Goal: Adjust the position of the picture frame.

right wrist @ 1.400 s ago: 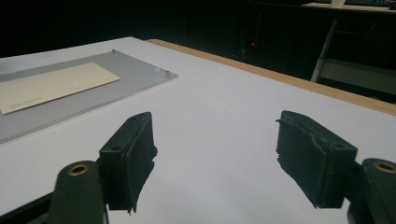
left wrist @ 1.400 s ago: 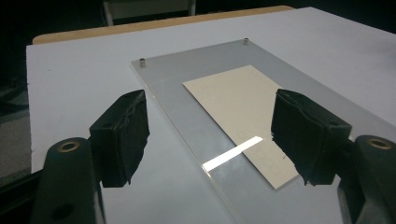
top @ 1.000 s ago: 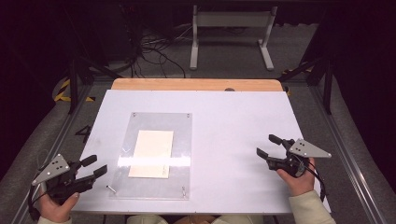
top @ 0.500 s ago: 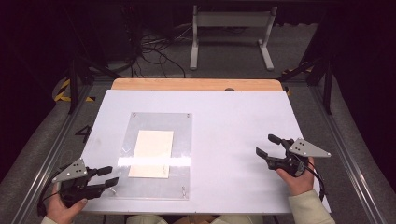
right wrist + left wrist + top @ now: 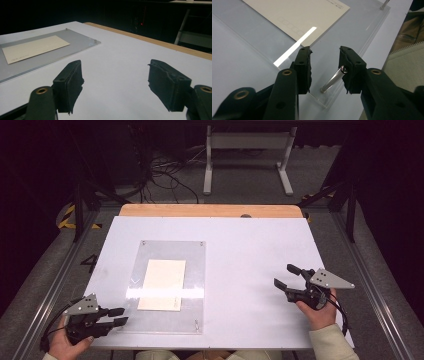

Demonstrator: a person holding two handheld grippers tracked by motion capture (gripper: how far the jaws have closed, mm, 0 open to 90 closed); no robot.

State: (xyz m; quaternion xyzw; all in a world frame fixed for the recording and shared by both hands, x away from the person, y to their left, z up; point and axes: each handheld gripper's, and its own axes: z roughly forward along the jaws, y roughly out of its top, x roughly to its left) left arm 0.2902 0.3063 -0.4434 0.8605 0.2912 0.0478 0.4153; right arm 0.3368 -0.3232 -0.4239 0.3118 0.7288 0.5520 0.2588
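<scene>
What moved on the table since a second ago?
The left tongs slid in toward the near left corner of the clear plate, and their jaws have just been closing around its metal pin without pressing both pads on it yet. The right tongs, the plate and the card stayed put.

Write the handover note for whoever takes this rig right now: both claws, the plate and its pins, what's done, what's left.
Left claw: at the near left corner of the clear acrylic plate, jaws just closing around the metal corner pin; one pad touches its tip, the other is not yet on it.
Right claw: open, holding nothing, over the bare white table to the right of the plate.
Cream envelope: lies flat under the plate.
Done: left claw lined up on the pin.
Left: probably grip the pin and pull it, then see to the other corner pins, such as the near right pin.
</scene>
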